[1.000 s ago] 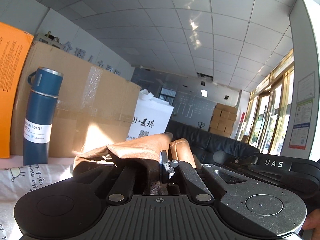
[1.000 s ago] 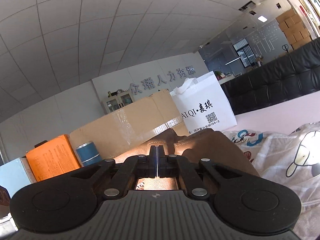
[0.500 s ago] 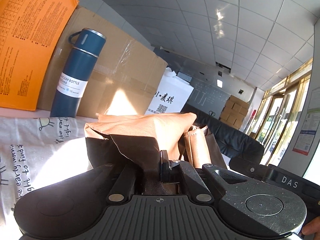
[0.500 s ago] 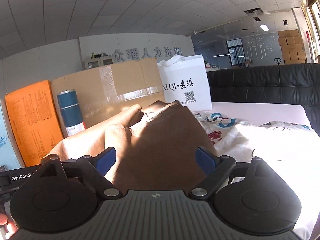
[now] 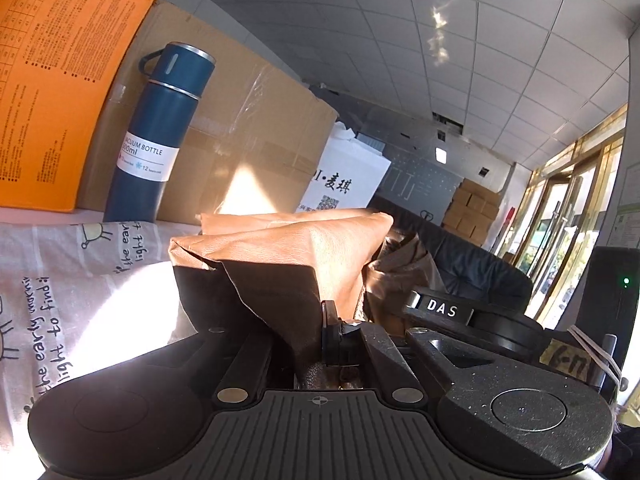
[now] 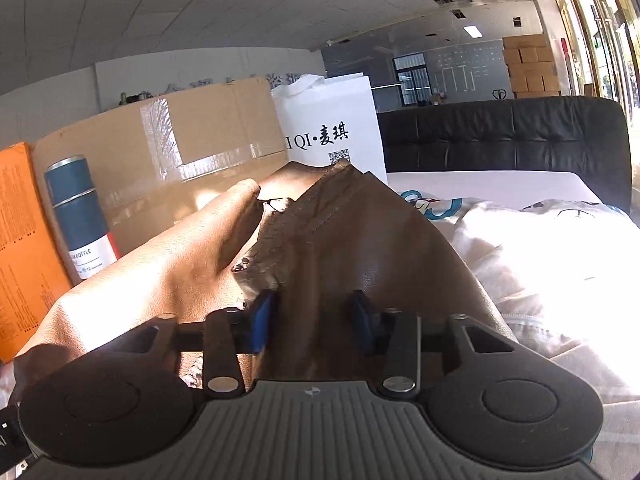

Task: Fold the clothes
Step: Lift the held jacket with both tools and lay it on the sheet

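Observation:
A brown leather-like garment (image 5: 288,248) lies folded in a heap on a printed sheet (image 5: 60,280). My left gripper (image 5: 316,320) pinches its near edge; one finger (image 5: 329,330) shows and cloth hides the other. Its jaws are starting to open with the cloth still caught between them. In the right wrist view the same garment (image 6: 352,232) rises in a ridge straight ahead. My right gripper (image 6: 314,314) straddles that ridge, a blue pad (image 6: 264,316) on each side. Its jaws are closing with the fold between them, still a hand's breadth apart.
At the back stand an orange box (image 5: 52,80), a blue vacuum bottle (image 5: 160,132), a taped cardboard box (image 5: 248,132) and a white bag (image 5: 348,176). A black sofa (image 6: 500,140) is behind. The black body of the other gripper, marked DAS (image 5: 440,308), sits close on the right.
The right gripper let go of the garment, opened wide, moved in lower and is now narrowing around a fold. The left gripper sank with the cloth, and the garment now sits lower on the sheet.

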The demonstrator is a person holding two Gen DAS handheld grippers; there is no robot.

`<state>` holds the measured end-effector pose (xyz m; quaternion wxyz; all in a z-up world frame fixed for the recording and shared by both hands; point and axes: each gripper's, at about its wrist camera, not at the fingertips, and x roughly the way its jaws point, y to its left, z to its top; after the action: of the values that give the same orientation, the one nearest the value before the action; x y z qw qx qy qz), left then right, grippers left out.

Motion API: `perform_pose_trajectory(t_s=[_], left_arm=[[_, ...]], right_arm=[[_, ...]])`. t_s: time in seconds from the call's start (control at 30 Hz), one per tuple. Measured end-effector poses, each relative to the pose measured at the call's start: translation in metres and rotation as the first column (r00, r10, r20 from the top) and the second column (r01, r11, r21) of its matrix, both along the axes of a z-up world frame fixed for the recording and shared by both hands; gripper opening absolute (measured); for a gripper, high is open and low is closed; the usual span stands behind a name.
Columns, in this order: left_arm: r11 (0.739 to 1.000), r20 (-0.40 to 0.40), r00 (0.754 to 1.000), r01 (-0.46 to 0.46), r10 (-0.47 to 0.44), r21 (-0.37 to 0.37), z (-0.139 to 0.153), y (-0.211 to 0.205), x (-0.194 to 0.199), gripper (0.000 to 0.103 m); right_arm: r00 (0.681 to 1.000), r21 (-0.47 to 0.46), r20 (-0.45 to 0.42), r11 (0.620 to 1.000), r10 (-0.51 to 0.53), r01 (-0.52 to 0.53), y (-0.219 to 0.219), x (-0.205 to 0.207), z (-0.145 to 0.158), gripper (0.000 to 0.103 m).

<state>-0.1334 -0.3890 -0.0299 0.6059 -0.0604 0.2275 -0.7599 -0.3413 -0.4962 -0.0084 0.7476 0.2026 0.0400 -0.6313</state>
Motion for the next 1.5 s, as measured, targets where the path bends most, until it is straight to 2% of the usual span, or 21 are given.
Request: perform_pose_trajectory(t_s=[0.03, 0.13, 0.17, 0.23, 0.37, 0.43, 0.53, 0.63, 0.77, 0.87, 0.9, 0.97, 1.03, 1.07, 1.17, 1.3, 1.37, 1.4, 1.5], left_arm=[[1.000, -0.007, 1.000, -0.013, 0.013, -0.009, 0.000, -0.001, 0.001, 0.011], [0.999, -0.028, 0.999, -0.045, 0.044, -0.029, 0.000, -0.006, 0.004, 0.016], [0.998, -0.030, 0.999, -0.044, 0.043, -0.034, 0.000, -0.006, 0.004, 0.014], [0.997, -0.012, 0.999, -0.041, 0.041, -0.070, 0.003, 0.001, 0.001, 0.003], [0.987, 0.026, 0.999, -0.037, 0.042, -0.153, 0.017, 0.022, -0.009, 0.001], [0.978, 0.024, 0.998, -0.049, 0.055, -0.202, 0.028, 0.035, -0.012, 0.001], [0.953, 0.000, 0.996, -0.084, 0.088, -0.291, 0.050, 0.065, -0.010, 0.000], [0.923, -0.049, 0.993, -0.116, 0.106, -0.368, 0.072, 0.101, 0.004, 0.000], [0.883, -0.091, 0.984, -0.178, 0.153, -0.435, 0.095, 0.160, 0.037, 0.000], [0.849, -0.043, 0.967, -0.241, 0.251, -0.471, 0.109, 0.214, 0.062, 0.000], [0.835, -0.023, 0.957, -0.263, 0.288, -0.483, 0.112, 0.234, 0.068, 0.000], [0.809, 0.021, 0.933, -0.300, 0.360, -0.506, 0.118, 0.273, 0.079, 0.000], [0.799, 0.073, 0.913, -0.310, 0.401, -0.515, 0.119, 0.310, 0.085, 0.000], [0.809, 0.099, 0.913, -0.295, 0.395, -0.508, 0.117, 0.326, 0.086, 0.000], [0.866, 0.184, 0.932, -0.200, 0.313, -0.458, 0.101, 0.369, 0.077, 0.001], [0.938, 0.268, 0.946, -0.088, 0.185, -0.336, 0.074, 0.415, 0.057, 0.001], [0.957, 0.274, 0.950, -0.067, 0.147, -0.282, 0.064, 0.429, 0.051, 0.001], [0.966, 0.262, 0.956, -0.063, 0.131, -0.252, 0.059, 0.431, 0.049, 0.001], [0.987, 0.239, 0.966, -0.057, 0.093, -0.153, 0.044, 0.434, 0.046, 0.002]], right_arm=[[1.000, -0.003, 0.023, 1.000, 0.004, -0.004, 0.000, -0.004, 0.001, 0.015], [0.998, -0.036, 0.068, 0.999, -0.013, 0.016, 0.008, -0.014, 0.001, 0.009], [0.997, -0.060, 0.073, 0.998, -0.019, 0.024, 0.012, -0.016, 0.002, 0.009], [0.996, -0.129, 0.078, 0.991, -0.035, 0.045, 0.027, -0.020, 0.010, 0.006], [0.995, -0.269, 0.082, 0.960, -0.060, 0.080, 0.060, -0.026, 0.034, 0.005], [0.997, -0.309, 0.079, 0.950, -0.019, 0.043, 0.075, -0.029, 0.051, 0.005], [0.995, -0.366, 0.070, 0.930, 0.070, -0.039, 0.098, -0.034, 0.078, 0.005], [0.987, -0.443, 0.045, 0.889, 0.153, -0.117, 0.125, -0.035, 0.103, 0.005], [0.955, -0.460, 0.056, 0.856, 0.291, -0.234, 0.145, -0.021, 0.121, 0.005], [0.916, -0.453, 0.093, 0.836, 0.390, -0.310, 0.153, 0.001, 0.126, 0.005], [0.901, -0.453, 0.107, 0.827, 0.421, -0.332, 0.156, 0.009, 0.127, 0.000], [0.880, -0.461, 0.123, 0.812, 0.458, -0.359, 0.164, 0.025, 0.129, 0.000], [0.861, -0.454, 0.140, 0.804, 0.490, -0.384, 0.167, 0.033, 0.129, 0.000], [0.852, -0.445, 0.147, 0.803, 0.503, -0.397, 0.168, 0.037, 0.128, 0.000], [0.839, -0.373, 0.150, 0.816, 0.523, -0.442, 0.167, 0.042, 0.117, 0.000], [0.821, -0.273, 0.032, 0.795, 0.570, -0.541, 0.174, 0.044, 0.097, 0.002], [0.822, -0.242, -0.028, 0.794, 0.569, -0.557, 0.181, 0.047, 0.088, 0.011], [0.827, -0.233, -0.039, 0.800, 0.560, -0.553, 0.183, 0.046, 0.083, 0.020], [0.821, -0.205, -0.016, 0.802, 0.571, -0.561, 0.188, 0.042, 0.074, 0.037]])
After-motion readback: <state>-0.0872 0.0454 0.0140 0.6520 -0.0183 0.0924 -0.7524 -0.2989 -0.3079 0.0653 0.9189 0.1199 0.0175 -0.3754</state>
